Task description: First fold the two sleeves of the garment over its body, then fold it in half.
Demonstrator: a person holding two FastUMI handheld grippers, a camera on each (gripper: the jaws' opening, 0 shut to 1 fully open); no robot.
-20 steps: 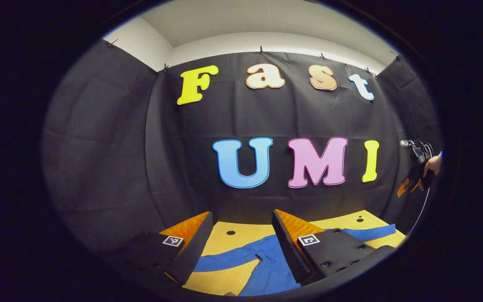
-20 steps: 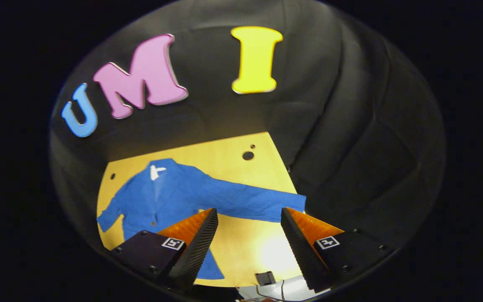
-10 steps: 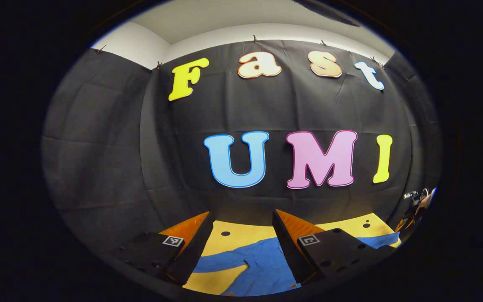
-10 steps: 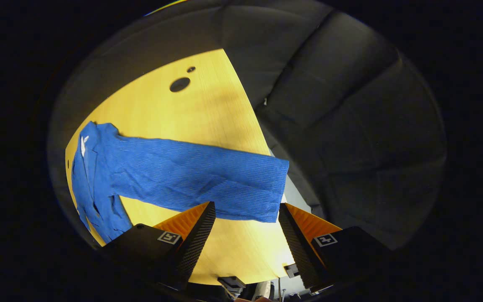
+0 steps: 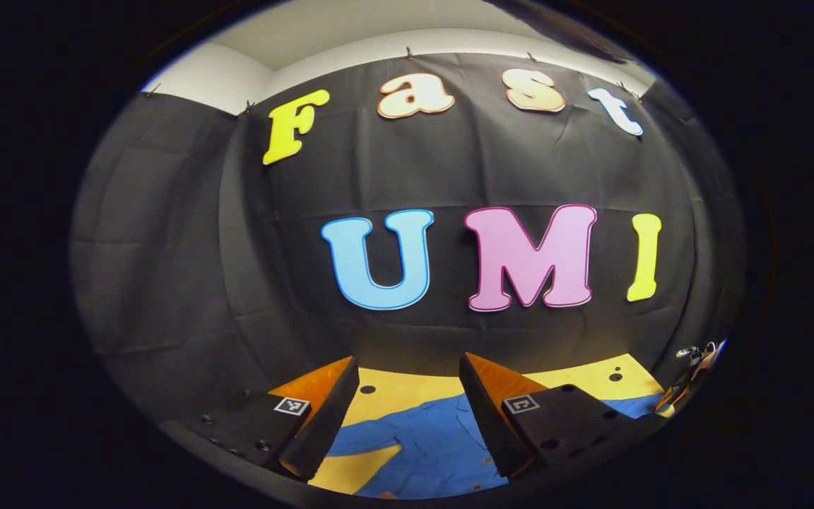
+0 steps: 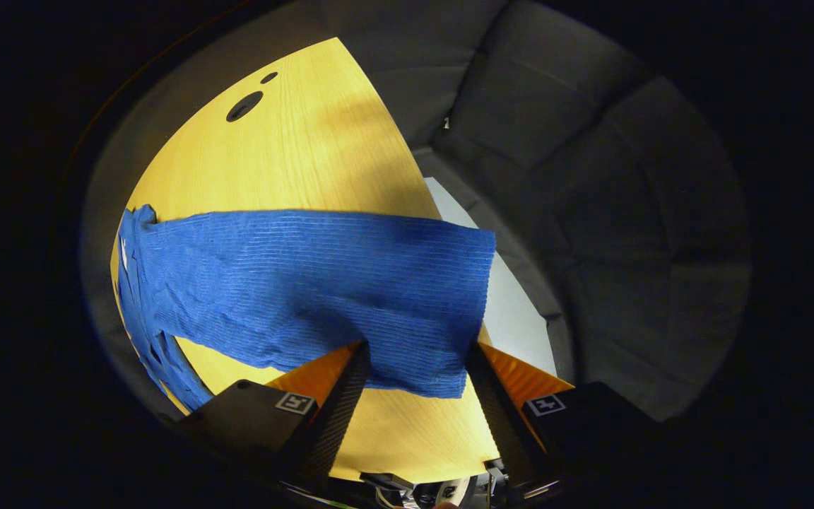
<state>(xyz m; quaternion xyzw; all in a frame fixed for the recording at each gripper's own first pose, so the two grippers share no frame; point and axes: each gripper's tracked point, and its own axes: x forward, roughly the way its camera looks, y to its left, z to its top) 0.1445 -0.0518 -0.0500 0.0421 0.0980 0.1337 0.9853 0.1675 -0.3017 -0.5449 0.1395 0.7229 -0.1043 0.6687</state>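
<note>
Left gripper view: the left gripper (image 5: 407, 413) has its fingers spread, nothing between them, pointing level at the booth wall. The blue jacket (image 5: 428, 452) lies flat on the yellow table (image 5: 407, 390), below and just ahead of the tips, its buttoned front between them. Far right, the other gripper (image 5: 689, 364) sits low by the table edge.

Right gripper view: the right gripper (image 6: 417, 385) is also spread, tilted down. The jacket's sleeve (image 6: 322, 290) runs crosswise, with its cuff end (image 6: 442, 353) right between the fingers, so I'd say this hand is nearer for the first fold.
</note>
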